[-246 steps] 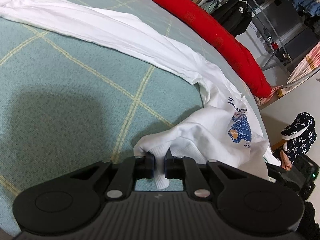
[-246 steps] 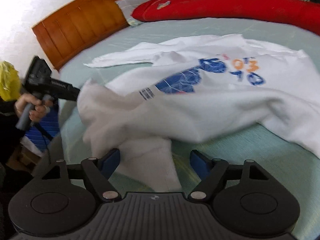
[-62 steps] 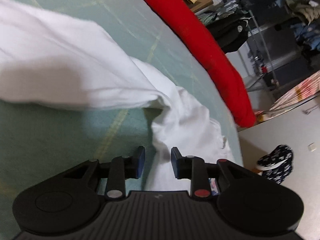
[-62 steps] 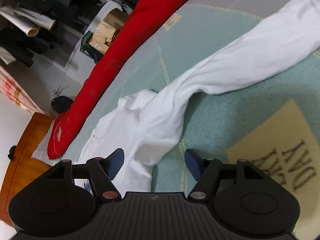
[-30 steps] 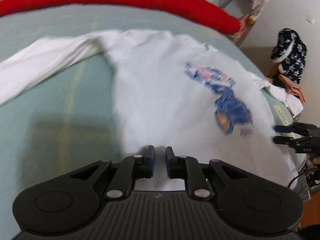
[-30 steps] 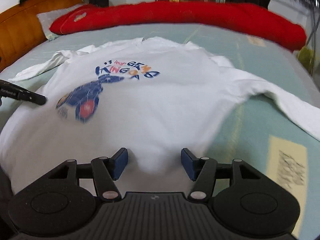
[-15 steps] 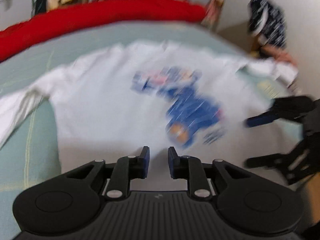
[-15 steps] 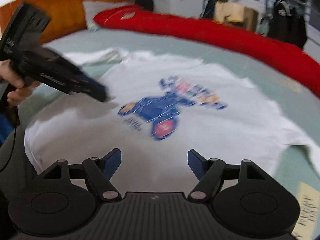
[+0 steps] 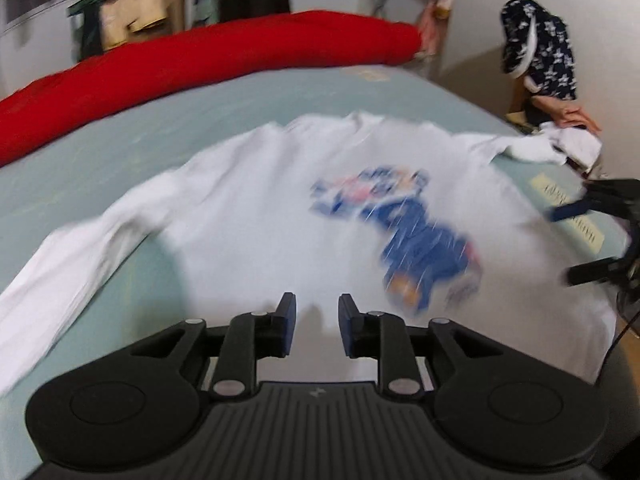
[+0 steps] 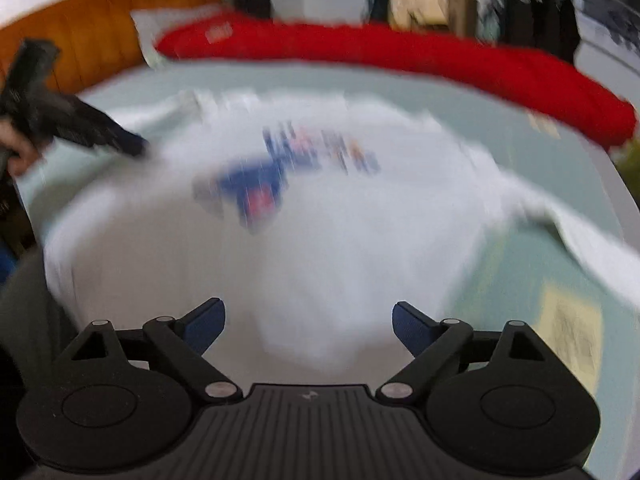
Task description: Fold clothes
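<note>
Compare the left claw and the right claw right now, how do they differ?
The left claw has its fingers only a narrow gap apart; the right claw is spread wide open. The left claw sits over the shirt's hem nearer the long sleeve, the right claw over the opposite hem side. Both are empty, gripping no cloth.
</note>
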The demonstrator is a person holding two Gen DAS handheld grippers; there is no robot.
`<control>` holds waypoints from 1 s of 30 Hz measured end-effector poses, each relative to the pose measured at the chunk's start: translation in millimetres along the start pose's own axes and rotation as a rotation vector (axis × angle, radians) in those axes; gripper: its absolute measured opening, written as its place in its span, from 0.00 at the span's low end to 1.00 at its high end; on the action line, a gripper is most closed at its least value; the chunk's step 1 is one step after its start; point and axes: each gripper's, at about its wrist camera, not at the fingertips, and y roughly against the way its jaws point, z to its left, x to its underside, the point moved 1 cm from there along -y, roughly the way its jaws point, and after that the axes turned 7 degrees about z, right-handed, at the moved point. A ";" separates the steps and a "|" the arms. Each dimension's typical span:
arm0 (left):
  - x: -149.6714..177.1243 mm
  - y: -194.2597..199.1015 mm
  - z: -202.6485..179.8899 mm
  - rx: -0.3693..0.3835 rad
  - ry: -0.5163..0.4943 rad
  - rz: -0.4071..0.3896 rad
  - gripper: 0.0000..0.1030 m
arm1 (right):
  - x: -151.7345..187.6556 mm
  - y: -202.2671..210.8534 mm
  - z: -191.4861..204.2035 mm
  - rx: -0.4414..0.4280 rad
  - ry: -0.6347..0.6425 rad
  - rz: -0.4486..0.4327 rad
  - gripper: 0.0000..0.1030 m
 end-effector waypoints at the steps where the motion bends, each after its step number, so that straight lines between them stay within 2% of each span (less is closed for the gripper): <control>1: -8.7 -10.7 -5.3 -0.006 -0.018 -0.004 0.23 | -15.6 -9.2 0.9 -0.009 0.018 -0.020 0.91; 4: -22.3 -44.5 -7.4 -0.051 -0.028 0.017 0.23 | -50.2 -48.2 3.8 -0.032 0.059 -0.007 0.91; 6: -23.2 -63.1 6.5 -0.088 0.026 0.054 0.25 | -64.0 -79.4 -1.3 -0.030 0.048 0.044 0.91; 8: -22.4 -71.6 23.5 -0.091 0.074 0.046 0.28 | -69.1 -103.4 -14.7 -0.022 0.017 0.084 0.92; 9: -23.1 -73.2 31.7 -0.084 0.095 0.034 0.27 | -68.5 -106.8 -21.6 -0.028 0.014 0.072 0.94; 11: -31.4 -78.2 44.6 -0.120 0.118 0.027 0.27 | -74.0 -110.0 -36.4 -0.040 -0.012 0.056 0.94; 13: -40.3 -86.4 57.2 -0.156 0.135 0.028 0.28 | -83.6 -115.2 -46.6 -0.005 -0.025 0.051 0.94; 17: -51.7 -88.9 68.1 -0.135 0.196 0.045 0.26 | -96.8 -128.3 -60.8 0.004 -0.061 0.083 0.99; 19: -47.1 -74.5 58.0 -0.128 0.153 0.054 0.20 | -98.3 -120.1 -55.9 0.020 -0.065 0.118 0.98; 20: -43.0 -65.8 51.1 -0.114 0.124 0.055 0.20 | -96.5 -111.5 -51.4 0.014 -0.062 0.125 0.98; 23: -21.3 -32.6 15.7 -0.038 -0.013 0.048 0.28 | -85.8 -78.8 -31.1 -0.038 -0.028 0.117 0.98; 25: 0.6 -13.2 -20.1 0.010 -0.145 0.041 0.30 | -74.9 -56.6 -3.1 -0.074 0.062 0.104 0.98; 27: 23.3 1.0 -52.1 0.060 -0.230 0.038 0.30 | -61.5 -42.0 28.1 -0.112 0.160 0.082 0.98; 30: 52.2 3.9 -77.8 0.100 -0.275 0.052 0.35 | -39.1 -36.6 67.5 -0.152 0.269 0.065 0.98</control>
